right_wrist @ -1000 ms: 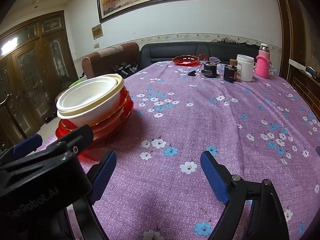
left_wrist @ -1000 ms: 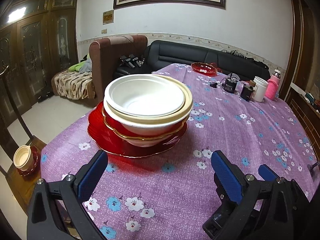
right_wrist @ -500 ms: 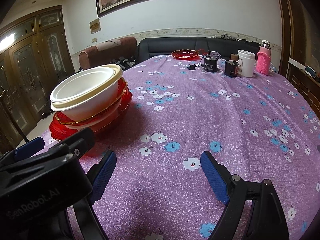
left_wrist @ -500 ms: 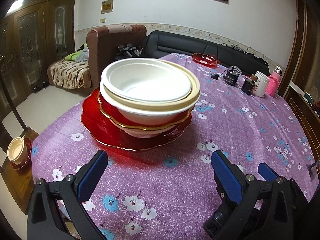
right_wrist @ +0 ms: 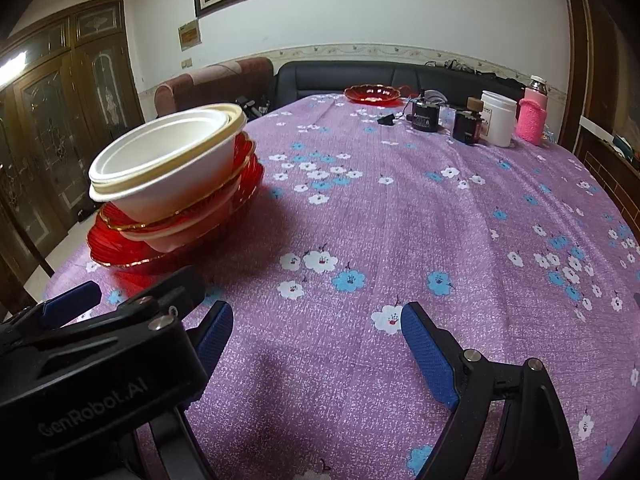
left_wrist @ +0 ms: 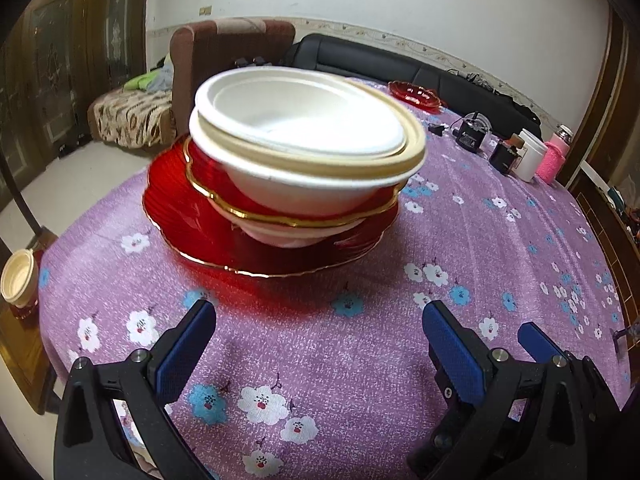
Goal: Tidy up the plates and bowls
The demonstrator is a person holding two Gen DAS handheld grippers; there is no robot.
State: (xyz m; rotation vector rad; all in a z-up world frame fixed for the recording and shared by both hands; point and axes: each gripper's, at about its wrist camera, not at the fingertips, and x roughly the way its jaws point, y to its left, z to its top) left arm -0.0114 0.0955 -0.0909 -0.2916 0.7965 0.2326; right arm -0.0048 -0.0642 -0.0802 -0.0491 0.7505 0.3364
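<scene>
One wide red plate sits near the table's left edge, carrying an upright stack: a white bowl, a smaller red plate, then two empty nested bowls. Both the left gripper and right gripper hover open, holding nothing.

Table with purple floral cloth, as I see it from both wrist views.

The table carries 1 large red plate near my left edge, bearing a stack of dishes. At the far end stand 1 red dish, 2 dark devices, 1 white jar and 1 pink-sleeved bottle.
</scene>
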